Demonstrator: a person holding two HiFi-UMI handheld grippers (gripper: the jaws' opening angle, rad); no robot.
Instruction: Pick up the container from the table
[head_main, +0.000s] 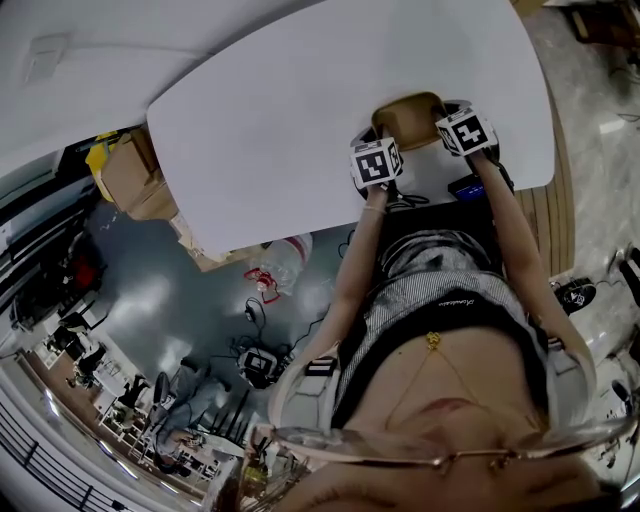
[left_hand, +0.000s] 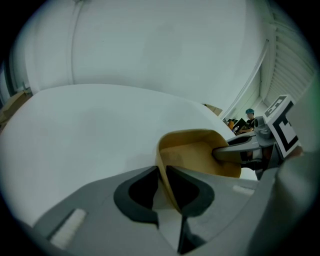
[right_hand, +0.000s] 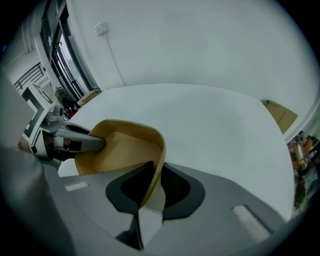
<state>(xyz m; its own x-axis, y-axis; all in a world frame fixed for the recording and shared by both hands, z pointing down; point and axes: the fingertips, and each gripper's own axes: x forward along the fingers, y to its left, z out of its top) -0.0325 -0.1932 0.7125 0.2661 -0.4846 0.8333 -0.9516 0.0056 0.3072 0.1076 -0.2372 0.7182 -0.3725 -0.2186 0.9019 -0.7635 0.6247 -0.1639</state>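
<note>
Surface: a smooth white table (head_main: 260, 130) with rounded corners is seen against a plain pale wall, with cardboard boxes (head_main: 135, 175) on the floor beyond its left edge.
Container: a tan, thin-walled open container (left_hand: 195, 155) with rounded corners and a matte, paper-like inside is found at the table's near edge, directly in front of the person.
Left gripper: the jaws of the left gripper (left_hand: 162, 172) are closed on the container's left wall, one jaw inside the rim and one outside.
Right gripper: the right gripper (right_hand: 158, 167) is clamped the same way on the opposite wall.
Contact with table: it cannot be told whether the base is resting or already raised.
Step in hand: the two-sided grasp is judged to be made; the lift is the part to be done.
Next move: a level, even rise of both grippers is called for, since the thin wall could be bent or could slip if one side leads.
Gripper materials: grey moulded bodies with dark curved pads are seen, topped by black-and-white marker cubes (head_main: 376, 163).
</note>
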